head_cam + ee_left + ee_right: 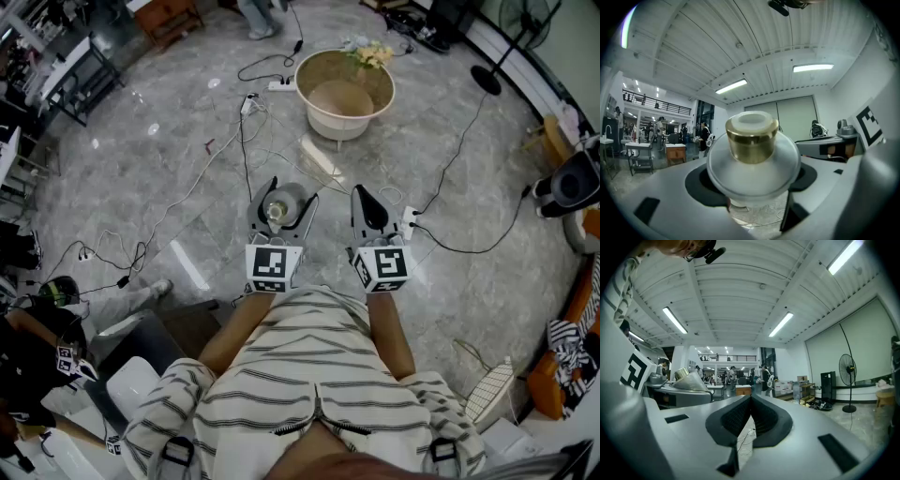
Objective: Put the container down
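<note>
A frosted round container (pixel 752 161) with a gold cap (pixel 751 140) sits between the jaws of my left gripper (pixel 754 183), held off the floor with the cap pointing away from the gripper. In the head view the container (pixel 275 212) shows inside the left gripper (pixel 278 211), in front of the person's striped shirt. My right gripper (pixel 368 208) is level with it a little to the right. Its dark ribbed pads (pixel 740 416) meet with nothing between them, at the right gripper (pixel 751 401). The held container (pixel 686 378) also appears at the left of the right gripper view.
A beige basin (pixel 323 64) with flowers (pixel 367 54) stands on the grey floor ahead. Cables (pixel 202 178), a power strip (pixel 281 84) and a white board (pixel 322 159) lie below the grippers. A fan base (pixel 487 80) is at far right, furniture (pixel 80 80) at far left.
</note>
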Tool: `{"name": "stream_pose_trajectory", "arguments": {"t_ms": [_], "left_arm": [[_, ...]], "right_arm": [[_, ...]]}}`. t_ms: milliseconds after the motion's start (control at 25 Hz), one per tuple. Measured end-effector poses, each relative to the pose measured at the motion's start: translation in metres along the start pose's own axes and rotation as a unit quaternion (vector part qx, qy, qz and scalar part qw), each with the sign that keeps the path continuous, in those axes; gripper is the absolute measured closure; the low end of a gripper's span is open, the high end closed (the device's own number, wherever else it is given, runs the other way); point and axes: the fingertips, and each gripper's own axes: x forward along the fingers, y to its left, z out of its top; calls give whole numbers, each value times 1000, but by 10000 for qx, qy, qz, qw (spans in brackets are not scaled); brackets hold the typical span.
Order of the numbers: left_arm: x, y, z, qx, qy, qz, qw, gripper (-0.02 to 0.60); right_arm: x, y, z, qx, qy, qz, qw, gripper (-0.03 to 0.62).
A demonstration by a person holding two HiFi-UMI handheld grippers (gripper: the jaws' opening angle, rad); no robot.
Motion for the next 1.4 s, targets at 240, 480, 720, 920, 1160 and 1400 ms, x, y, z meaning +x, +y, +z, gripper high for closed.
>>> {"name": "stream_pose_trajectory", "arguments": {"t_ms": [240,480,720,920,1160,1400], "left_arm": [[10,-18,-9,-68,64,132,9999,250],[27,-33,-14,-88,196,92,9997,250],[45,-39,-18,-95,202,42,9997,250],[82,-29,-29,-139,244,55,9996,250],[149,0,-28,-178,275,-15,9995,250],[240,49,-27,-314,345,-91,9989,250]], "right_arm": [[-5,-18,-2,-10,-22,222,9998,586],[0,-35,-2,87,-22,295,9995,585],[8,-46,-6,122,-60,315,9994,585],[40,-65,-16,87,12,363,9993,585],[100,-99,-13,126,16,277,9995,585],[187,-135,-13,52,96,268,9996,585]]}}
